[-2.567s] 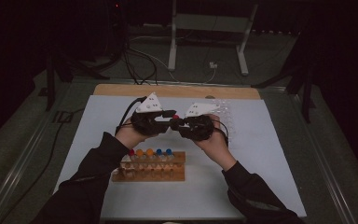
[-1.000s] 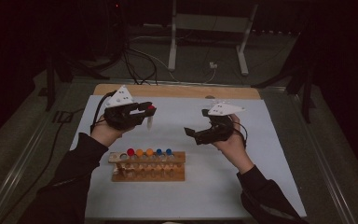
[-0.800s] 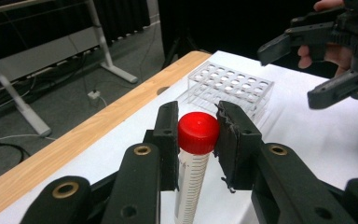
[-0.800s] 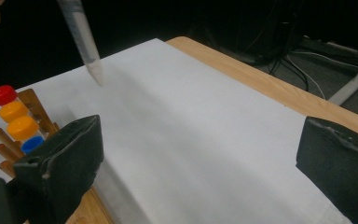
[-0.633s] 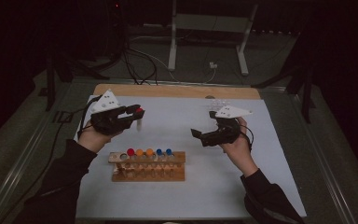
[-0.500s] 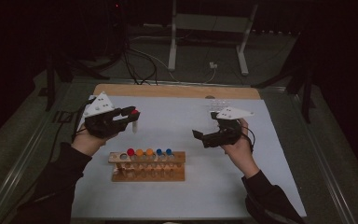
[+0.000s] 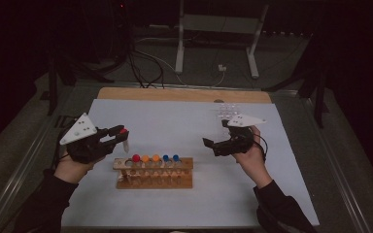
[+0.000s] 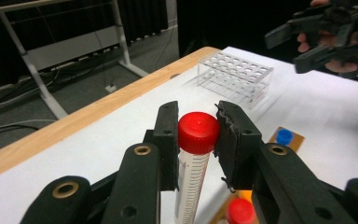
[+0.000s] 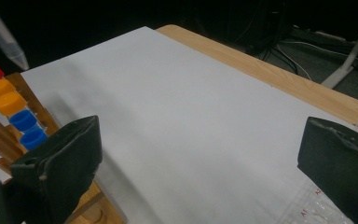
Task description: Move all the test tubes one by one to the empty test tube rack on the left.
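- The wooden rack (image 7: 154, 172) stood nearest the person, on the white sheet (image 7: 175, 121) covering the table (image 7: 184, 93). It carried five capped tubes in a row: red, two orange, two blue.
- The left gripper (image 7: 119, 136) was held just beyond the rack's left end, above the sheet. Its jaws were clamped on a tube (image 8: 193, 163) at the red cap (image 8: 198, 132); the graduated body hung down between them, tip pointing at the table.
- The right gripper (image 7: 212, 144) was held to the right of the rack, well apart from the left one. Its jaws stood wide apart with nothing between them.
- The clear plastic rack (image 8: 235, 77) stood farther back on the sheet, beyond the right gripper, near the table's far edge.
- A white stand (image 7: 218, 22) and cables lay on the floor behind the table.
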The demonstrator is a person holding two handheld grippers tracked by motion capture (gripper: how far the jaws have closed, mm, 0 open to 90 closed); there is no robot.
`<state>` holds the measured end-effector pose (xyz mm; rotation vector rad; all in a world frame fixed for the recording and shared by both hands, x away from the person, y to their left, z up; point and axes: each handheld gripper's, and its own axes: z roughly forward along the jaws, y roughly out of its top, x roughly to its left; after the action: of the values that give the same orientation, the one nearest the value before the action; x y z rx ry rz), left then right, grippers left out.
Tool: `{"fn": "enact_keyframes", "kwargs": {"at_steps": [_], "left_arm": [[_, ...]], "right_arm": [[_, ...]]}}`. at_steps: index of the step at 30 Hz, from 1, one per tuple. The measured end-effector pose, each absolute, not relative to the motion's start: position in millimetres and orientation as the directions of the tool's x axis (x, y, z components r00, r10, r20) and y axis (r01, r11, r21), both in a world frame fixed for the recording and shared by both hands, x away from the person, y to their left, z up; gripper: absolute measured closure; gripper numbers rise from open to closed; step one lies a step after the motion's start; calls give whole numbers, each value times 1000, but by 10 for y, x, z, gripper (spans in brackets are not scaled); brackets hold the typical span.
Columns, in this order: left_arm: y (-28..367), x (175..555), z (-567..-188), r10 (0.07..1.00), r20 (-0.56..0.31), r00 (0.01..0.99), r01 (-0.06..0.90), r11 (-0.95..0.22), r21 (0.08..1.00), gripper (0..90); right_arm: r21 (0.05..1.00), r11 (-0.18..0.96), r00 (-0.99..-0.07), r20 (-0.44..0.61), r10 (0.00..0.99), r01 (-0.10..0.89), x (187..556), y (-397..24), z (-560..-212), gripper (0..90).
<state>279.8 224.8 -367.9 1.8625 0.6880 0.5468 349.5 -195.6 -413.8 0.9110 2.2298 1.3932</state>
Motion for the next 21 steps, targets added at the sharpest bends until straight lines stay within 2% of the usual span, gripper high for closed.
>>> {"fn": "enact_keyframes", "kwargs": {"at_steps": [4, 21], "left_arm": [[2252, 2714, -3725, 677, 63, 733, 205, -308, 929, 718], [2298, 2686, -4171, 677, -43, 735, 289, -255, 923, 717]], "right_arm": [[891, 307, -729, 39, 683, 335, 3493, -1960, -4148, 0], [895, 292, -728, 51, 684, 337, 3467, -2022, -4149, 0]]}}
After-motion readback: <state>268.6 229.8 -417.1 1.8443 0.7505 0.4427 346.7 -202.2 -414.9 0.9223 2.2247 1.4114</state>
